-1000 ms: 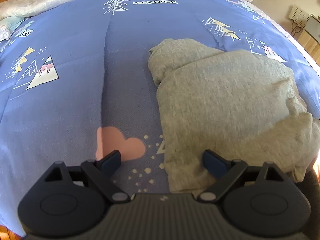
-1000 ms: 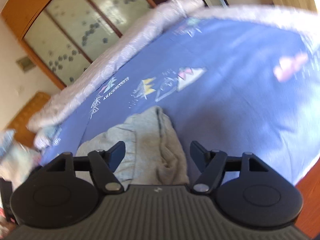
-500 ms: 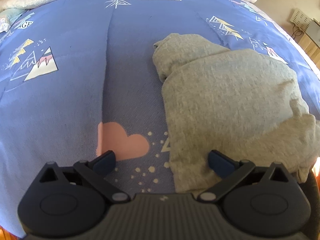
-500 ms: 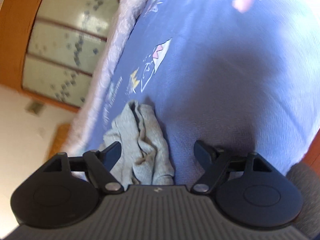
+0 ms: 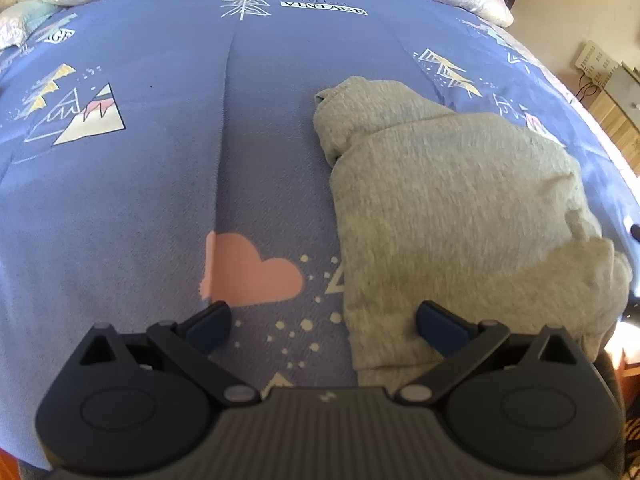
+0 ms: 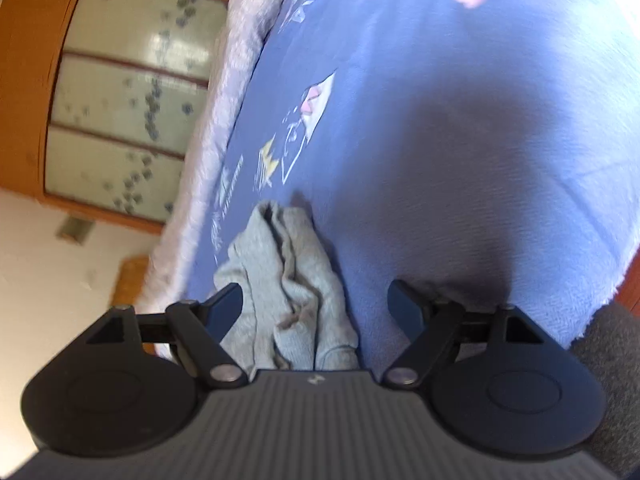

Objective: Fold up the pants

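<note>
Grey pants point(image 5: 452, 208) folded into a compact bundle, lying on the blue printed bed cover point(image 5: 160, 200) toward the right side edge of the bed, close to the near edge. Left claw point(image 5: 323, 322) spread wide and empty above the near edge, its right finger over the bundle's near left corner, its left finger beside the pink cloud print point(image 5: 252, 272). Right claw point(image 6: 316, 306) spread apart, nothing clamped, with the pants point(image 6: 288, 280) seen end-on between its fingers.
</note>
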Demonstrator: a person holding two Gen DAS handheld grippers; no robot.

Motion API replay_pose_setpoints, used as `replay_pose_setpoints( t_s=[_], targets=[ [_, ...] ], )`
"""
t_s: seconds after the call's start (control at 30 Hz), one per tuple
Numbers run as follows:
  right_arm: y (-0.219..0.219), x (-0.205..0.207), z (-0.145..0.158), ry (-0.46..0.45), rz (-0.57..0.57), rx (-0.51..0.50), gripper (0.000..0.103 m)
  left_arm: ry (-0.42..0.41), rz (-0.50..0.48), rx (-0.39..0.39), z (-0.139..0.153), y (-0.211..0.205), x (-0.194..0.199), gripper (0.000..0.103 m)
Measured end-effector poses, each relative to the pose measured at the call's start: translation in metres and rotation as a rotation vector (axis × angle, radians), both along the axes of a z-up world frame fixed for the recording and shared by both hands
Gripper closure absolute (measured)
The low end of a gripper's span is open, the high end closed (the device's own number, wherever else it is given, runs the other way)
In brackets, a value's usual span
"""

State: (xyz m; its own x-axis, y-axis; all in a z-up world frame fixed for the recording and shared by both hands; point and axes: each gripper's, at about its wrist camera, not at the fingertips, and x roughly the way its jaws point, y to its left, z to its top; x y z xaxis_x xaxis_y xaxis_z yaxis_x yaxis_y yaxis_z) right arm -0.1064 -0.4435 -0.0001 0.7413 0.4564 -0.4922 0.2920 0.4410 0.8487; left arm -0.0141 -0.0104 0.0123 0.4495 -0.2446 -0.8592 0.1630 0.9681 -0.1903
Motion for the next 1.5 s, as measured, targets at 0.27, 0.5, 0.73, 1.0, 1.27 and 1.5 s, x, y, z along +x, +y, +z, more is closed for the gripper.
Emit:
replay_pose_setpoints(
  t_s=[0.27,0.5,0.73,1.0,1.27,1.5],
  targets=[
    [0.009,0.011,-0.007,0.023,0.055,0.031,0.021,0.037,-0.026,-0.144,0.005,0.007,0.017,0.001],
    [0.010,0.025,-0.010,0.032,0.085,0.056,0.021,0.077,-0.046,-0.210,-0.002,-0.004,0.035,0.001],
    [0.025,0.031,-0.001,0.025,0.132,-0.044,0.020,0.092,-0.091,-0.259,-0.007,-0.022,0.039,0.001],
    [0.030,0.032,-0.002,0.004,0.159,-0.096,0.021,0.050,-0.136,-0.189,-0.009,-0.037,0.033,0.000],
    [0.034,0.032,-0.002,-0.038,0.192,-0.122,0.013,0.088,-0.160,-0.170,-0.009,-0.037,0.038,0.000],
    [0.039,0.030,-0.002,-0.078,0.211,-0.129,0.008,0.094,-0.150,-0.182,-0.010,-0.035,0.038,0.000]
  ],
)
